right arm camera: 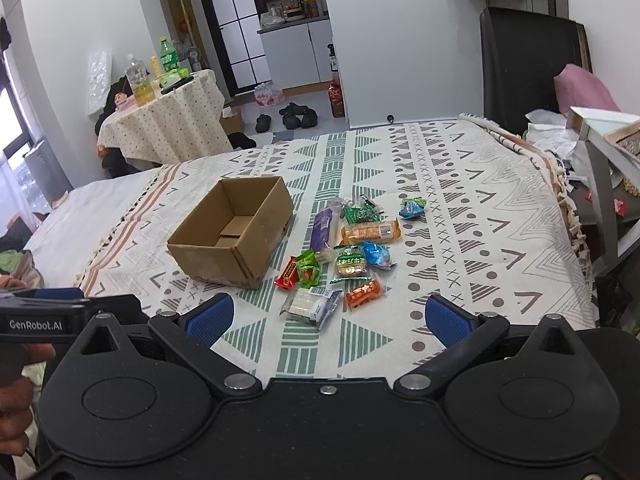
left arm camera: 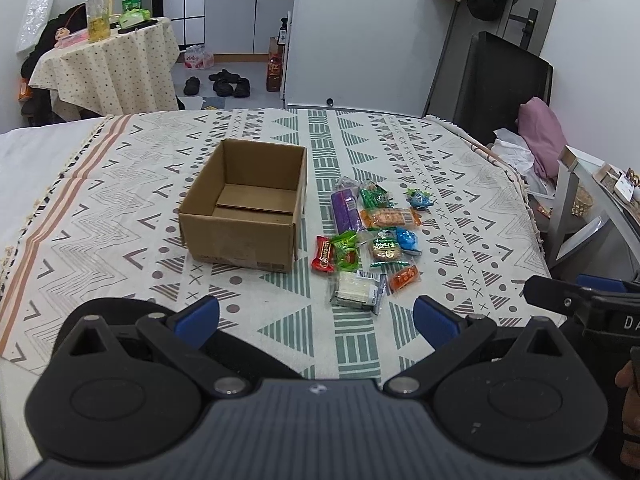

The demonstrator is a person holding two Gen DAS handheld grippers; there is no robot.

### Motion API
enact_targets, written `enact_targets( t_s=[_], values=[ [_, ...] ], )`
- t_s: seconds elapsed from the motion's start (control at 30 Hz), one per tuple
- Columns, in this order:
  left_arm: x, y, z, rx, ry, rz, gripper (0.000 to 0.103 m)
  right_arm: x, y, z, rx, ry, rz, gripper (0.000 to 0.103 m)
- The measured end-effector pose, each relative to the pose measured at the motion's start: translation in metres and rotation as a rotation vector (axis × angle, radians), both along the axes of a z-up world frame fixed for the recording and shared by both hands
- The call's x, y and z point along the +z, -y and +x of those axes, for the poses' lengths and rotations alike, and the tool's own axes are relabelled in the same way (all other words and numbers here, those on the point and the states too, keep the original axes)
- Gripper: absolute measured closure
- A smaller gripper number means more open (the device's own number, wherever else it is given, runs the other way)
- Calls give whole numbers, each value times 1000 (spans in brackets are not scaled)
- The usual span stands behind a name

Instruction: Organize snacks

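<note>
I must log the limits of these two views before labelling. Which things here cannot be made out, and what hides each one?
- Cardboard box: inner near corner, hidden by its own front wall in both views.
- Purple packet: lower end covered by the green packet; print too small.
- White packet: label text too small in both views.
- Person's hand: cut off by the left edge of the right wrist view.

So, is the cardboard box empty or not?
Empty. The cardboard box shows only its bare bottom flaps; all snacks lie beside it.
</note>
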State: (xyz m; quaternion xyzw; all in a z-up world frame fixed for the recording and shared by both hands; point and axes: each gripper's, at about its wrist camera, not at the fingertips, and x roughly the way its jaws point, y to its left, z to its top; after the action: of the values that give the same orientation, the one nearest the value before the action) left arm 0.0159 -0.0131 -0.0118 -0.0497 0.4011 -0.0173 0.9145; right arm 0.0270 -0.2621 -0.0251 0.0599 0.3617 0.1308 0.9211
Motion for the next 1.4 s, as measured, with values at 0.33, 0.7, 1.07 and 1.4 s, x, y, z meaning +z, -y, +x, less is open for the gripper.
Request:
enact_targets(
  t_s=[0.33, 0.7, 1.07, 1.4],
  values=[
    [-26, -2, 41, 22, -34, -53, 2, -28, 5, 31, -6, -43, 41, 0],
    [-65, 10, 85, 22, -95, -90, 7, -60, 11, 73, -36, -126, 88, 8],
    [-111, 30, 126, -17, -200, -106, 7, -95, 20, 109, -106, -223, 173, 24],
    [-151, 45, 160, -35, -289, -115, 7, -121, 26, 137, -138, -297, 225, 34]
  ],
)
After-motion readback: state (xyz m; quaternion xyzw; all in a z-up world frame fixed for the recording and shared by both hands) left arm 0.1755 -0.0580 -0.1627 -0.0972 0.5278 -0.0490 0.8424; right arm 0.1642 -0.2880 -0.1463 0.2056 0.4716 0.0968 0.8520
